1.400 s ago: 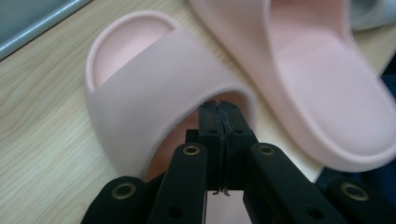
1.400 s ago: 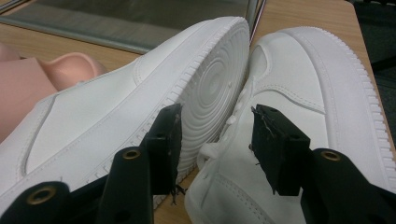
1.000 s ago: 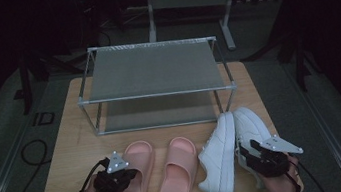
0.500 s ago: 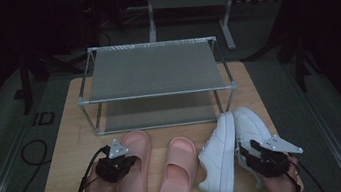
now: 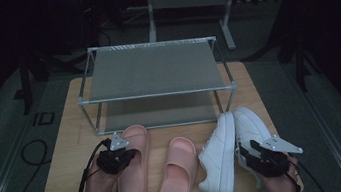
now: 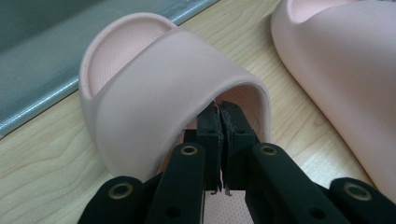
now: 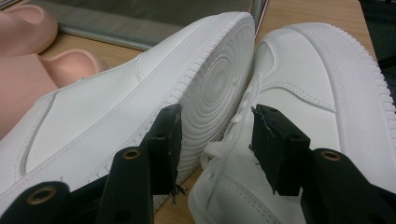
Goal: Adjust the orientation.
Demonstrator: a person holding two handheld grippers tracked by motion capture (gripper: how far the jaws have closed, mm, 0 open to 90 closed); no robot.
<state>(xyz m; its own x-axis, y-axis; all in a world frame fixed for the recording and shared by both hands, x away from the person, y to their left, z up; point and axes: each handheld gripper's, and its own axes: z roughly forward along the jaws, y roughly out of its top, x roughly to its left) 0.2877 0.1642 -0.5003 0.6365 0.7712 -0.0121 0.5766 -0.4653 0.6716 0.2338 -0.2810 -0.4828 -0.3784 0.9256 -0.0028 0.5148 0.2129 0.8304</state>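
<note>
A pink slide (image 5: 134, 140) (image 6: 159, 93) lies at the front left of the wooden board (image 5: 66, 156). My left gripper (image 5: 125, 158) (image 6: 220, 109) is shut, its tips tucked under the slide's strap, and nothing shows between the pads. The second pink slide (image 5: 177, 176) (image 6: 345, 70) lies just to its right. One white sneaker (image 5: 220, 159) (image 7: 116, 121) rests on its side against an upright white sneaker (image 5: 251, 125) (image 7: 317, 74). My right gripper (image 5: 247, 153) (image 7: 217, 126) stands open over their heels, with the tipped shoe's sole edge and the other's laces between the jaws.
A two-tier metal shoe rack (image 5: 150, 71) stands at the back of the board, both mesh shelves bare. Its lower shelf (image 6: 46, 70) is just beyond the left slide's toe. Cables trail off the left edge of the board, and dark floor surrounds it.
My left gripper and the left pink slide have slid forward toward the rack. The right gripper and both sneakers have stayed put.
</note>
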